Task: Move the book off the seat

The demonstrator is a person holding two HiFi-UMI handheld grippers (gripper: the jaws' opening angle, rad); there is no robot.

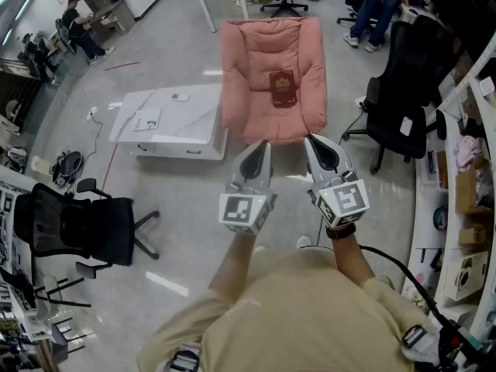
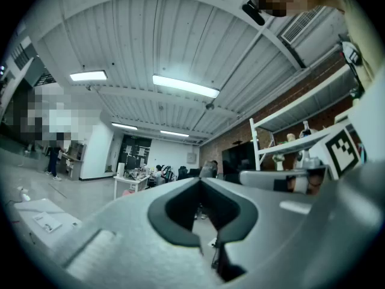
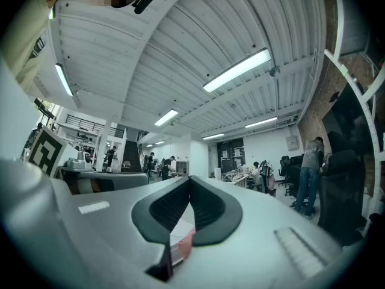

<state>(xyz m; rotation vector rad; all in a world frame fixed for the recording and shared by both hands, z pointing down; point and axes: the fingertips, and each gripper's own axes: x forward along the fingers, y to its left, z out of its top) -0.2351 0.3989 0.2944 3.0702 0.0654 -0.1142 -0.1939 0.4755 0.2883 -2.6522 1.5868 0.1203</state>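
A dark red book (image 1: 283, 88) lies flat on the seat of a pink cushioned chair (image 1: 252, 76) in the head view. My left gripper (image 1: 256, 149) and right gripper (image 1: 314, 146) are held side by side just in front of the chair's near edge, both short of the book. Each pair of jaws is shut with nothing between them. In the left gripper view the left gripper (image 2: 201, 182) points level across the room. A sliver of the pink chair (image 3: 185, 244) shows through the closed jaws of the right gripper (image 3: 189, 181) in the right gripper view.
A low white table (image 1: 167, 122) stands left of the chair. A black office chair (image 1: 407, 84) is to the right, another black office chair (image 1: 77, 227) at the near left. A person (image 1: 378, 6) stands behind the pink chair; shelves (image 1: 465, 177) line the right side.
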